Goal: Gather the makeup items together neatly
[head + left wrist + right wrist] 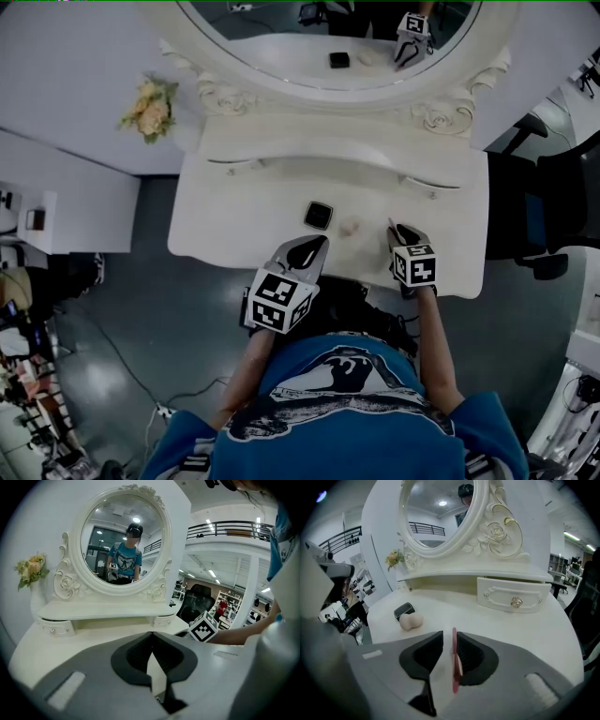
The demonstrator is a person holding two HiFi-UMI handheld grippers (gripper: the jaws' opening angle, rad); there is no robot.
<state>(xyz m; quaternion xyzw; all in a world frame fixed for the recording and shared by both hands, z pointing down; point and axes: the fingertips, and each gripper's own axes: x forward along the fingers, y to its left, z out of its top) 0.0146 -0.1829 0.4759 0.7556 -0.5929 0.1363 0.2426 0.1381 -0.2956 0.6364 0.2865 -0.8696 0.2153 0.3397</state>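
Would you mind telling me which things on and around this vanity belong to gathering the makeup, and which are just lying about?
For the job: black compact, beige sponge, thin pink stick standing between the right gripper's parted jaws.
Just lying about: flower bunch, mirror, drawer, black chair.

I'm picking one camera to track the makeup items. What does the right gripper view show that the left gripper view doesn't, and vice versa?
Only the right gripper view: the black compact, the beige sponge, a drawer knob, and a thin pink stick between the right gripper's parted fingers. Only the left gripper view: the person's reflection, the right gripper's marker cube, a black chair, and the left gripper's fingers closed on nothing. Both: the round mirror, the flowers, the white vanity table.
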